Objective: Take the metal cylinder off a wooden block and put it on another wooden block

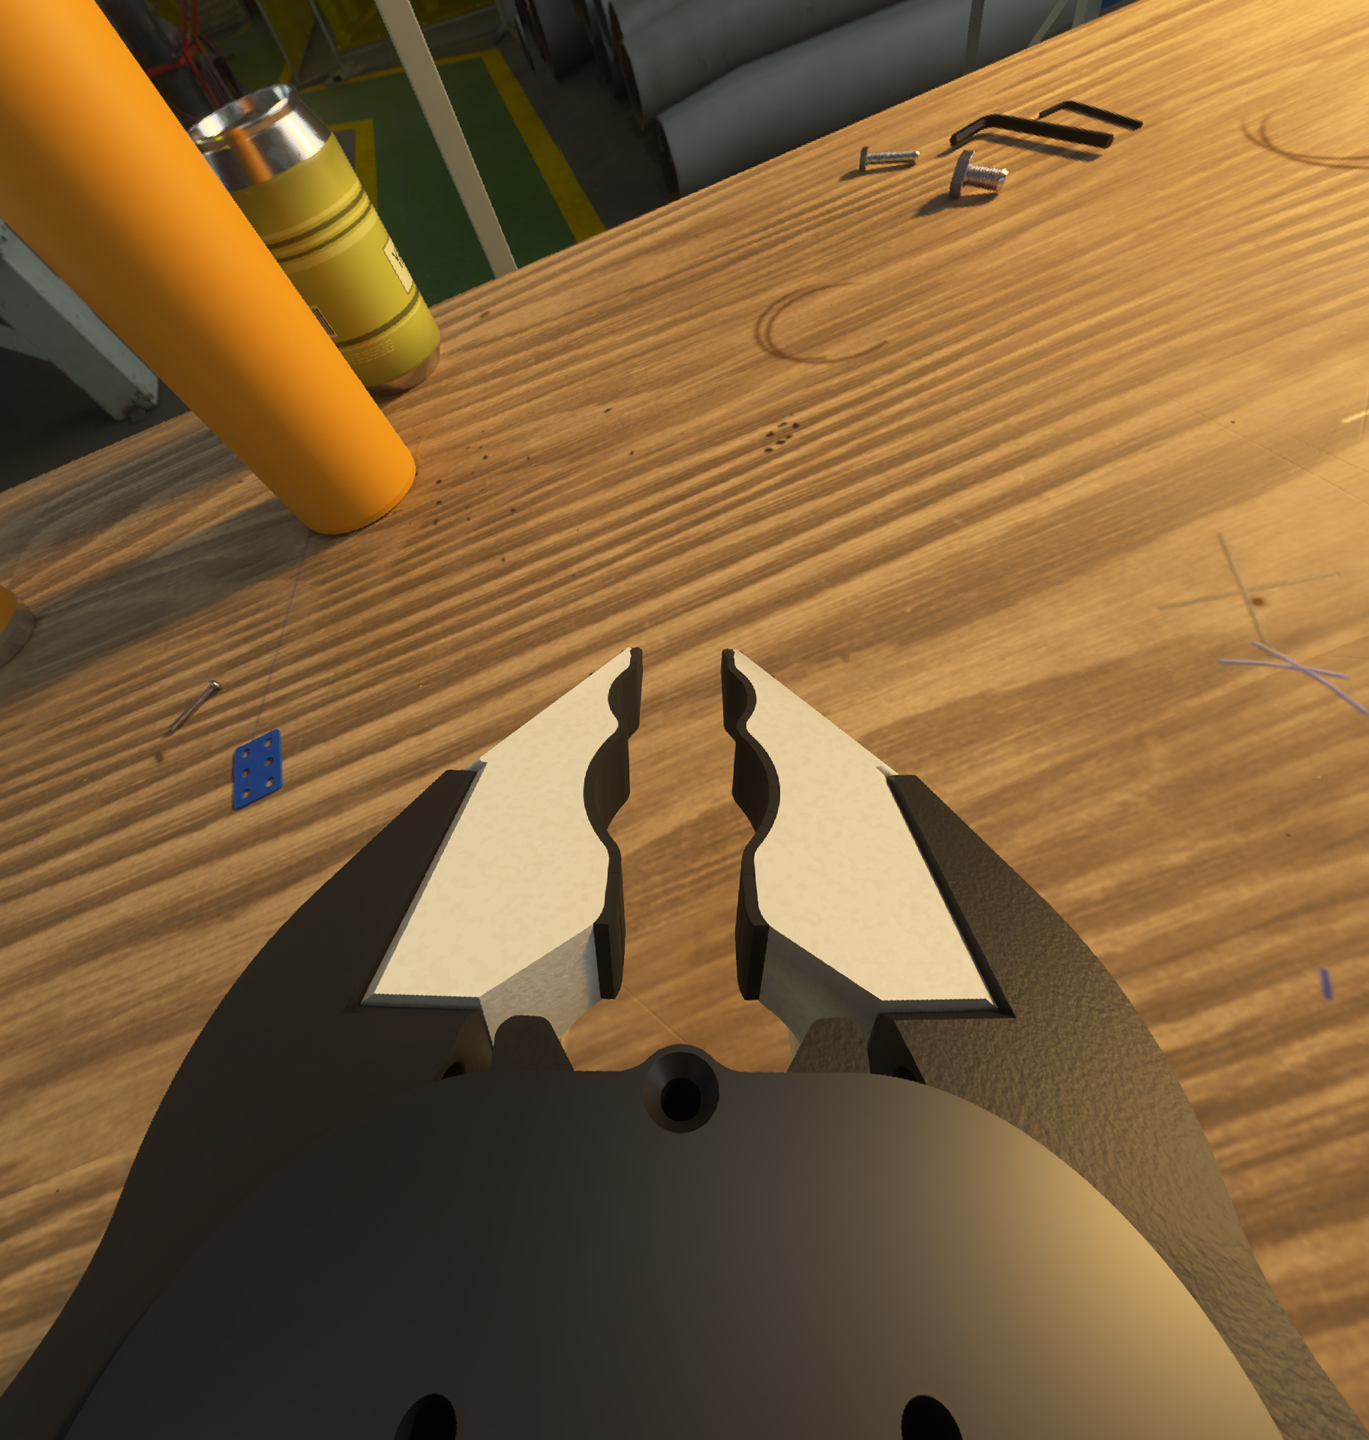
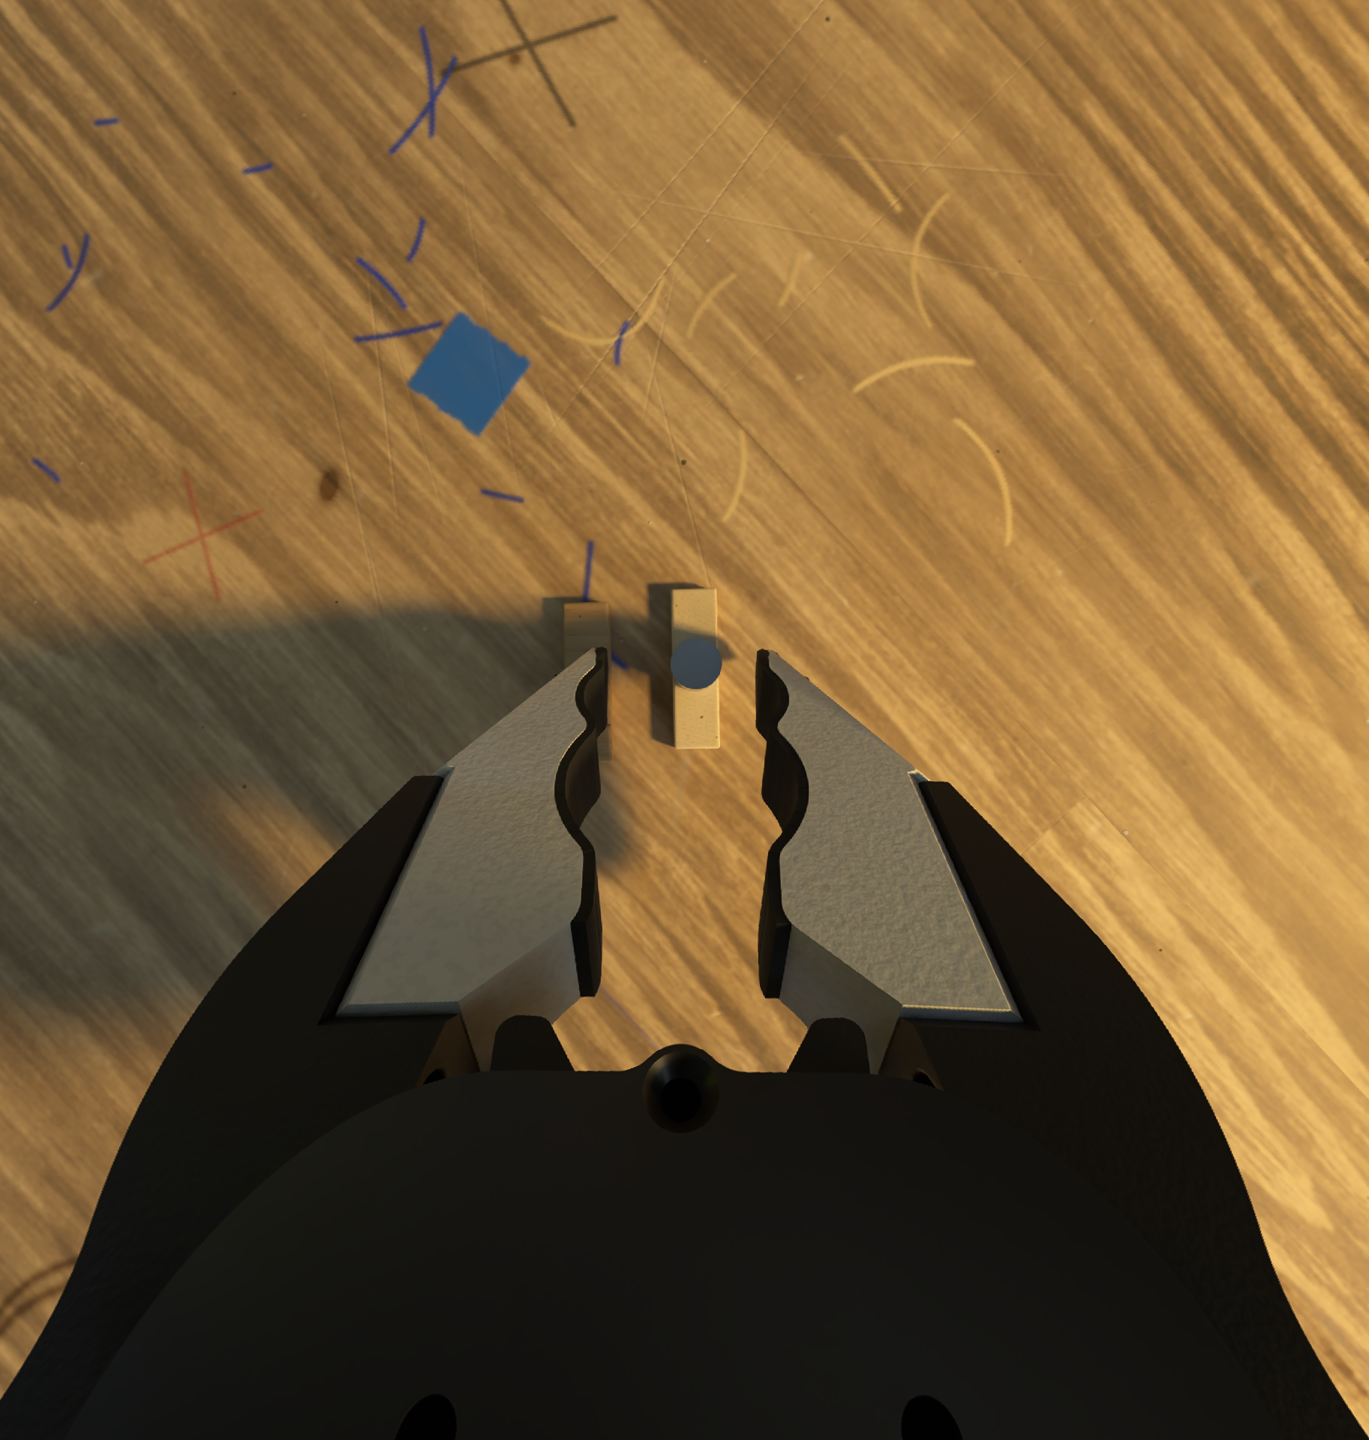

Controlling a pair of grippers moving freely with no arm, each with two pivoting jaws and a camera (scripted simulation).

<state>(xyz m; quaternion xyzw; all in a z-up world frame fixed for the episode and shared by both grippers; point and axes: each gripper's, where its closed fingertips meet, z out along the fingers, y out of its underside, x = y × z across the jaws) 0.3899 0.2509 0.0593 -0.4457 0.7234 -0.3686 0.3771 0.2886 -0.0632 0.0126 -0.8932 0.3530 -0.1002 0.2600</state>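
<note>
In the right wrist view I look straight down on a metal cylinder (image 2: pixel 696 664), seen as a small grey disc standing on a pale wooden block (image 2: pixel 696 713). A second wooden block (image 2: pixel 585 627) lies just left of it, partly hidden by my left finger. My right gripper (image 2: pixel 681 654) is open and empty, high above the blocks, with the cylinder between the fingertips in the picture. My left gripper (image 1: pixel 681 654) is open and empty over bare tabletop. No block or cylinder shows in the left wrist view.
The wooden table (image 1: pixel 899 506) carries an orange tube (image 1: pixel 198 312), a yellow can (image 1: pixel 338 234), bolts (image 1: pixel 977 175), hex keys (image 1: pixel 1039 128), a blue perforated plate (image 1: pixel 257 769) and a nail (image 1: pixel 191 707). A blue square patch (image 2: pixel 469 372) lies beyond the blocks.
</note>
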